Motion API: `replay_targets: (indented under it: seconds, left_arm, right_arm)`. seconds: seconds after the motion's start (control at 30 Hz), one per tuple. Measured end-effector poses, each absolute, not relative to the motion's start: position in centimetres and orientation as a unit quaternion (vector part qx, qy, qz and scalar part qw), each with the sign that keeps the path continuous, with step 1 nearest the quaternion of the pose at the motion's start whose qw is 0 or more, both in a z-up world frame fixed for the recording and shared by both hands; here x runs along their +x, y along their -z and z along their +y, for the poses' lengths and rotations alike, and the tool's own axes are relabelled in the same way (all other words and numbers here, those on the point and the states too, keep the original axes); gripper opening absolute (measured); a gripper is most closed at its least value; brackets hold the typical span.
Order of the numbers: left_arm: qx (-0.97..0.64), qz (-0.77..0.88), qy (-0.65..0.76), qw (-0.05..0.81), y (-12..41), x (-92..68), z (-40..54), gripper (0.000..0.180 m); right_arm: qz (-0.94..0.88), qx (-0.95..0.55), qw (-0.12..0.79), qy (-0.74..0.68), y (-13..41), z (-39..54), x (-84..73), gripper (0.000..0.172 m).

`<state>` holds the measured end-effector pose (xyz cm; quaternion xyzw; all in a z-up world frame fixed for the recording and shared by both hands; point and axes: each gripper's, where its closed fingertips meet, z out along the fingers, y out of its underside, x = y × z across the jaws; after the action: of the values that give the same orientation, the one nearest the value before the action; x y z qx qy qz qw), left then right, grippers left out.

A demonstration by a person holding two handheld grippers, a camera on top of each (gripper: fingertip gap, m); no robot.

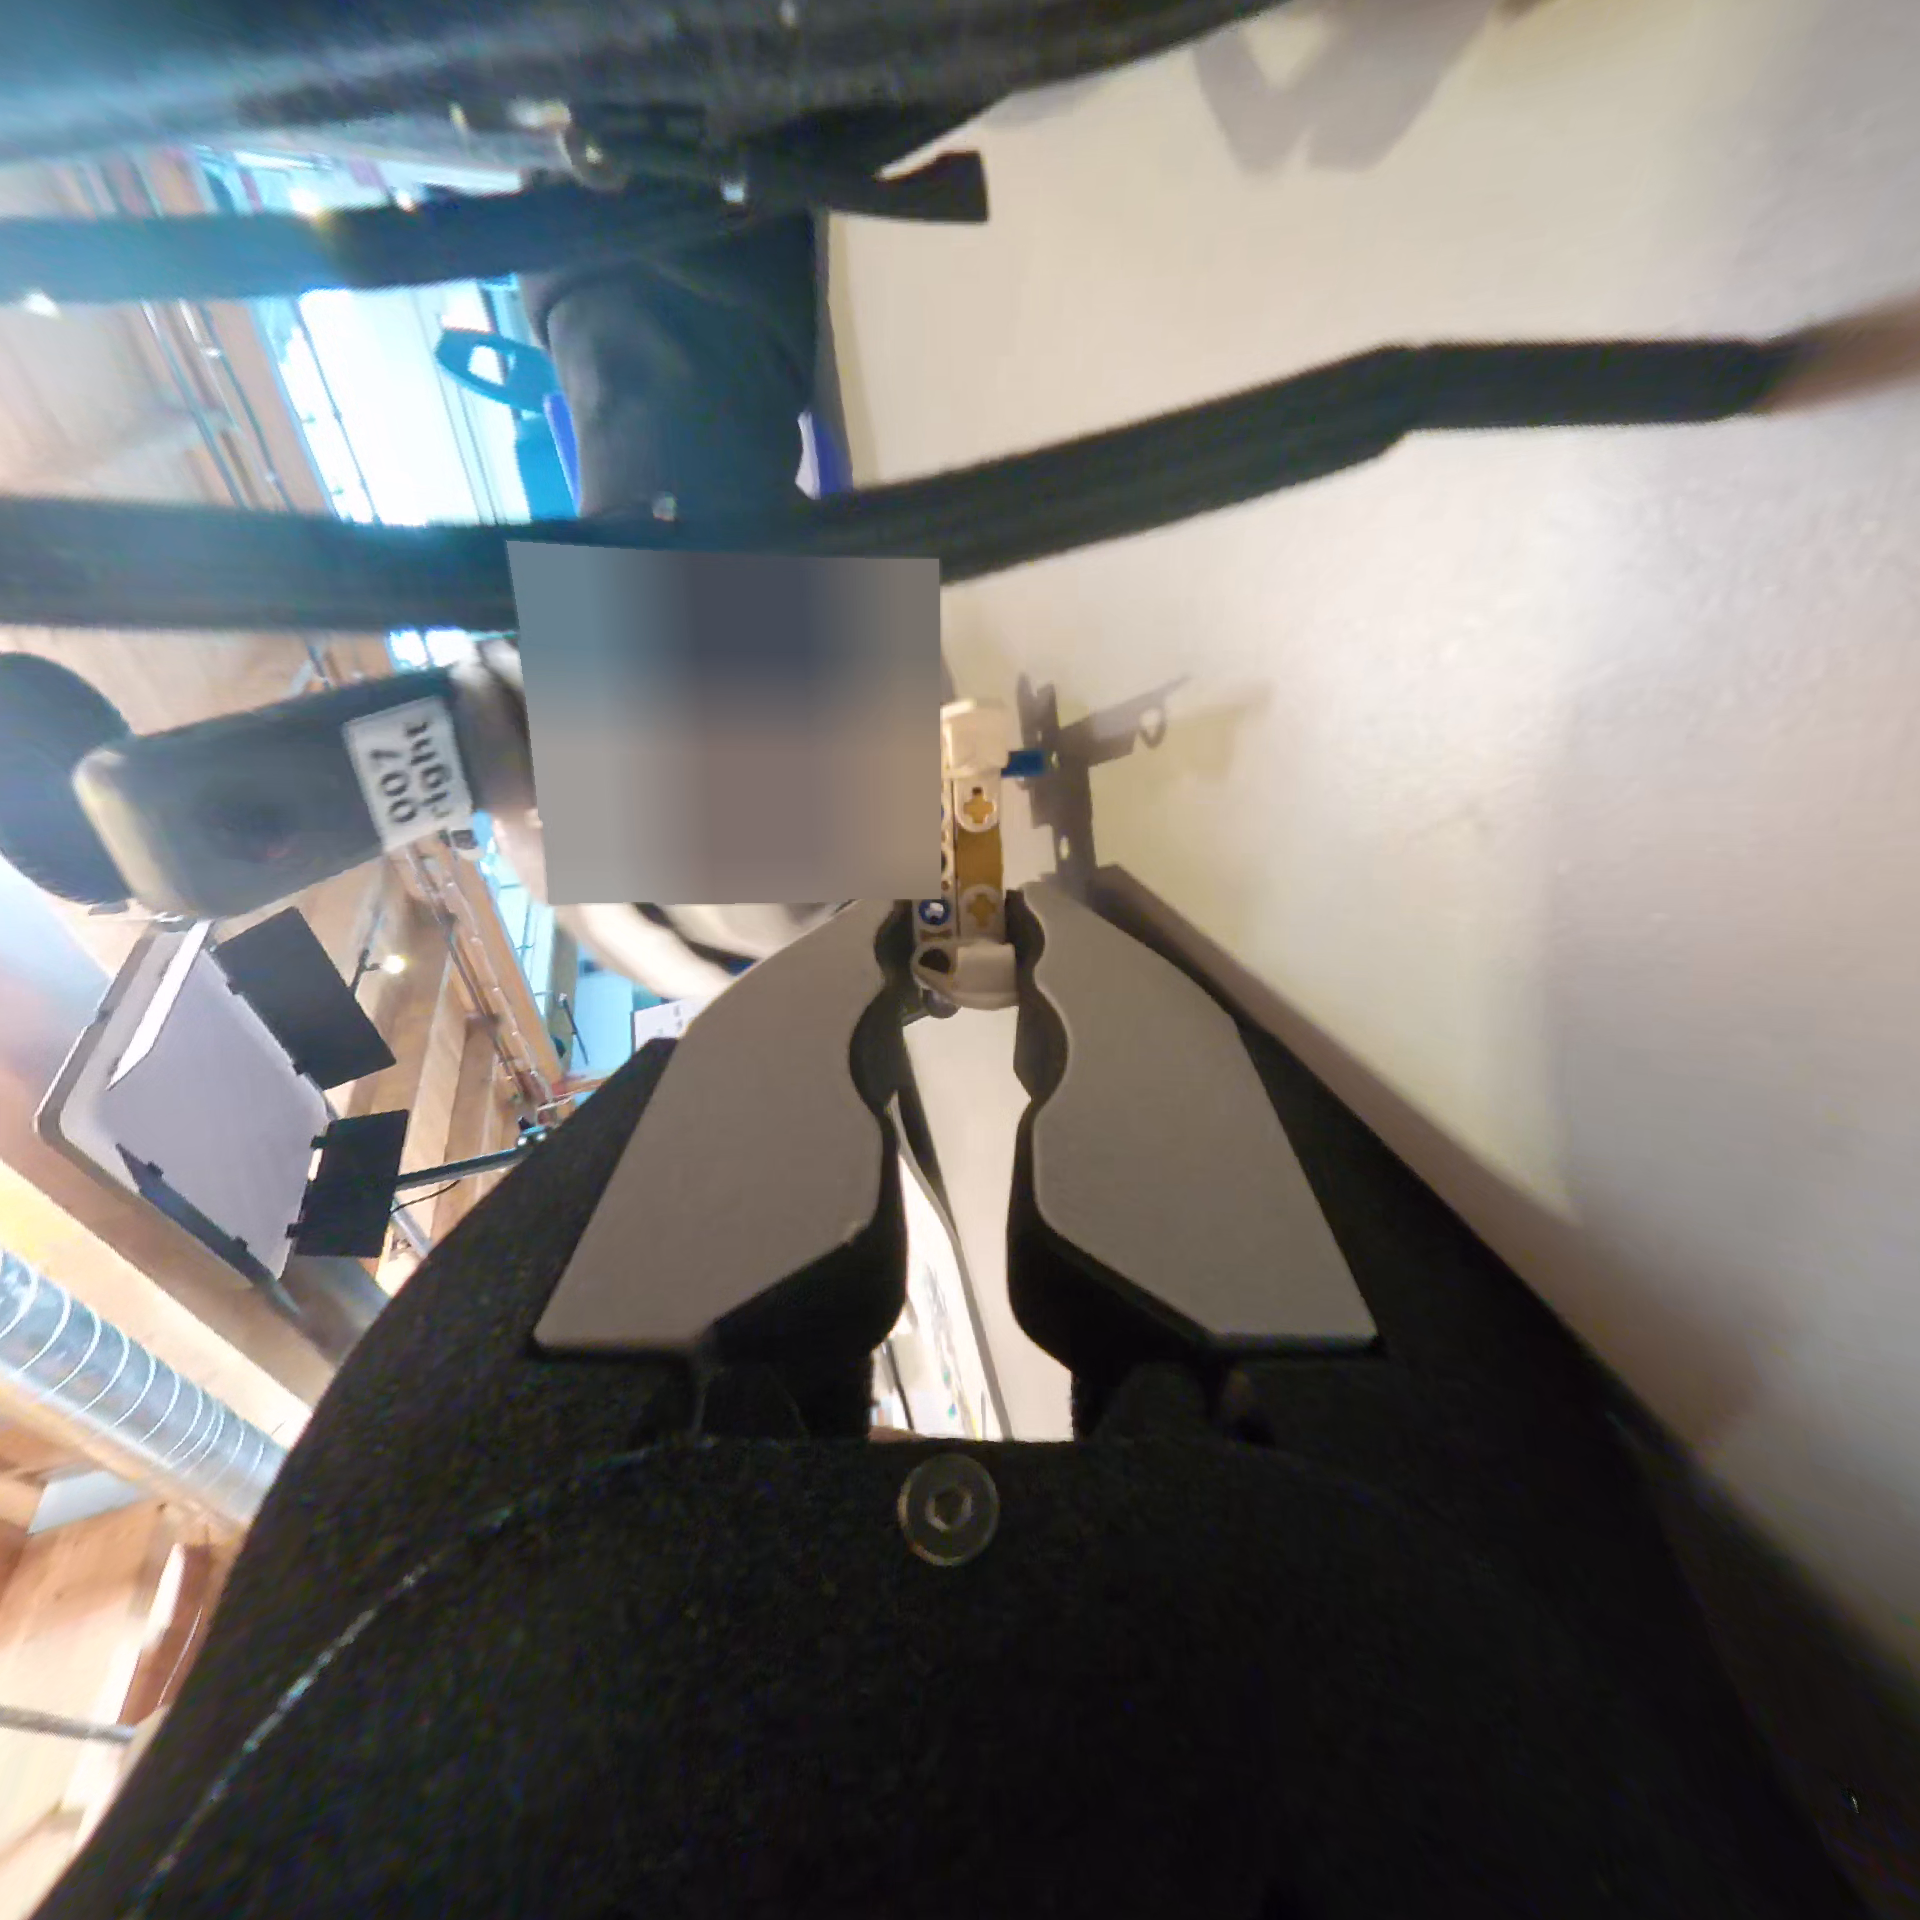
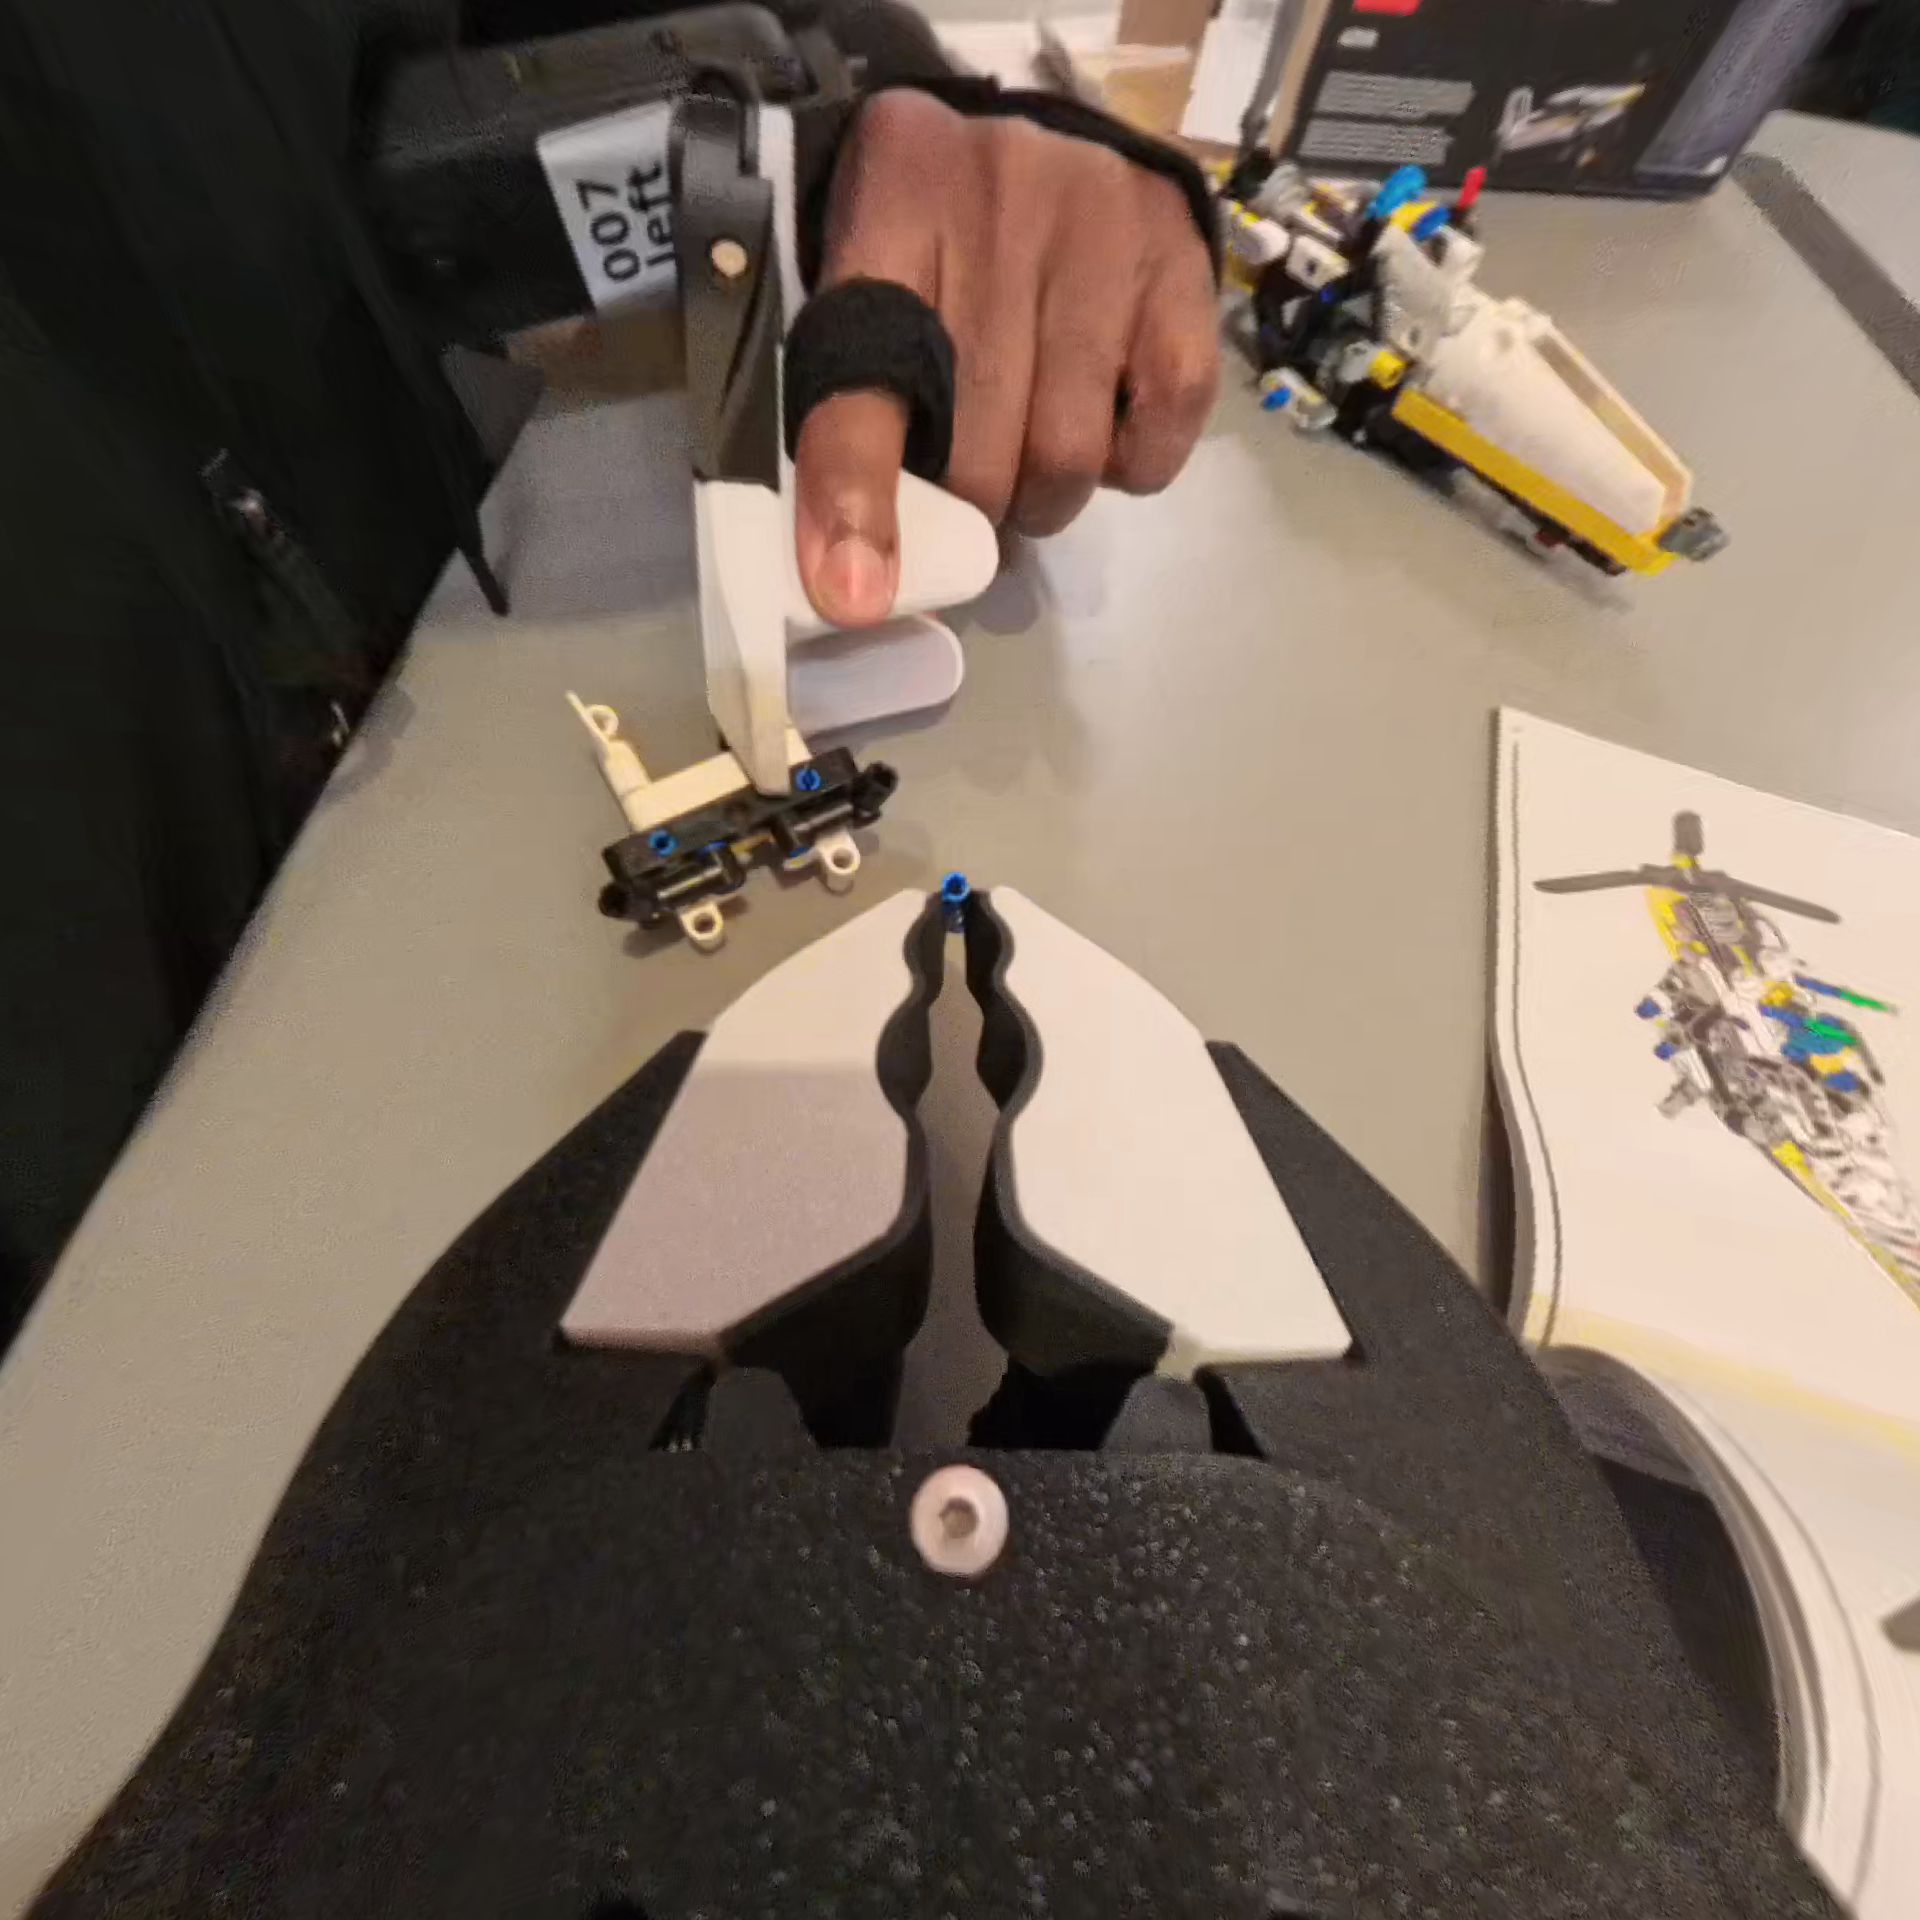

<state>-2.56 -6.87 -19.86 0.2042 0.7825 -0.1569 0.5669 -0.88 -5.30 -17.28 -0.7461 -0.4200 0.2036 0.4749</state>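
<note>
In the left wrist view my left gripper (image 1: 961,930) is shut on one end of a small brick assembly (image 1: 977,842) made of white, yellow and black parts with blue pins. In the right wrist view the same assembly (image 2: 727,831) rests on the grey table (image 2: 1195,727). The left gripper (image 2: 774,769) clamps it from above, held by a person's hand (image 2: 997,312). My right gripper (image 2: 954,914) is shut on a small blue pin (image 2: 953,888). The pin sticks out past the fingertips, a short way right of the assembly and just above the table.
A partly built yellow and white brick helicopter (image 2: 1455,384) lies at the back right. An open instruction booklet (image 2: 1662,1039) lies at the right. A dark box (image 2: 1507,83) stands at the far edge. A person's dark sleeve (image 2: 208,416) fills the left.
</note>
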Motion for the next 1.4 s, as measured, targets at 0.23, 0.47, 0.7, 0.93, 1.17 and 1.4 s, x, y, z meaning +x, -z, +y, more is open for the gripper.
replay_targets:
  seconds: [0.23, 0.47, 0.7, 0.93, 1.17, 1.4]
  left_arm:
    - [0.172, 0.768, 0.152, 0.598, 18.7, -2.0, -6.1, 0.018]
    - [0.134, 0.751, 0.139, 0.631, 17.5, -1.7, -4.2, 0.018]
    - [0.118, 0.745, 0.102, 0.648, 17.2, -1.4, -3.2, 0.018]
    - [0.114, 0.740, 0.094, 0.657, 17.1, -1.5, -3.1, 0.018]
    - [0.135, 0.715, 0.088, 0.680, 16.3, -2.0, -3.2, 0.018]
    - [0.147, 0.706, 0.088, 0.688, 16.2, -2.1, -3.3, 0.018]
  right_arm:
    - [-0.276, -0.755, 0.589, -0.083, 11.2, -6.3, 4.2, 0.004]
    - [0.061, -0.815, 0.513, 0.264, 8.0, -16.7, 24.4, 0.023]
    - [-0.030, -0.878, 0.409, 0.247, 12.0, -15.3, 20.7, 0.035]
    - [-0.295, -0.826, 0.468, 0.104, 13.9, -8.6, 6.0, 0.029]
    - [-0.440, -0.752, 0.491, 0.014, 16.1, -6.2, -1.2, 0.029]
    - [-0.490, -0.705, 0.512, -0.028, 16.1, -5.9, -2.5, 0.019]
